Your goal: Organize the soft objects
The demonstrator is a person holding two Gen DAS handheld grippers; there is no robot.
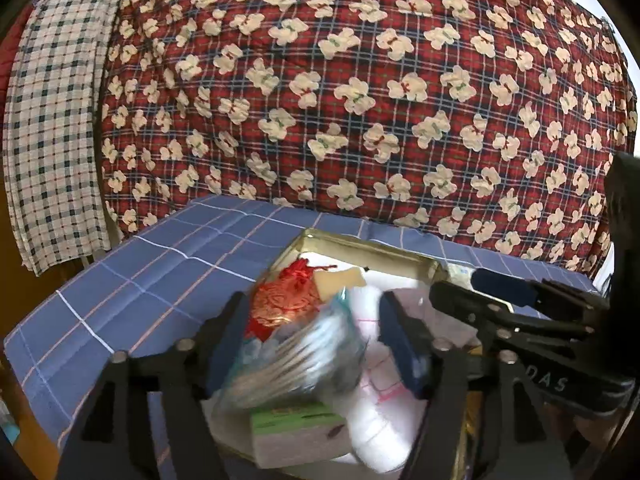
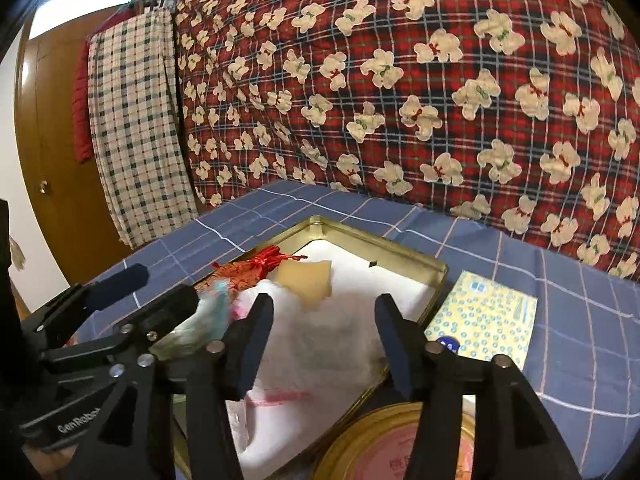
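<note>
An open gold tin (image 1: 360, 242) (image 2: 384, 240) lies on a blue checked cloth. It holds a red embroidered pouch (image 1: 280, 300) (image 2: 248, 268), a beige pad (image 1: 340, 280) (image 2: 308, 280), a green-topped sponge block (image 1: 296, 428) and a white plastic bag (image 1: 384, 400) (image 2: 320, 344). A blurred clear bag of cotton swabs (image 1: 296, 360) (image 2: 208, 312) sits between the jaws of my left gripper (image 1: 313, 308) (image 2: 170, 284), which is open with a gap on the right side. My right gripper (image 2: 324, 304) (image 1: 454, 284) hovers open over the white bag, its pads apart from it.
A yellow patterned packet (image 2: 484, 320) lies right of the tin and a round gold lid (image 2: 400, 444) lies in front of it. A red plaid quilt with bears (image 1: 360, 80) rises behind. A checked cloth (image 1: 52, 120) hangs at the left by a wooden door (image 2: 52, 160).
</note>
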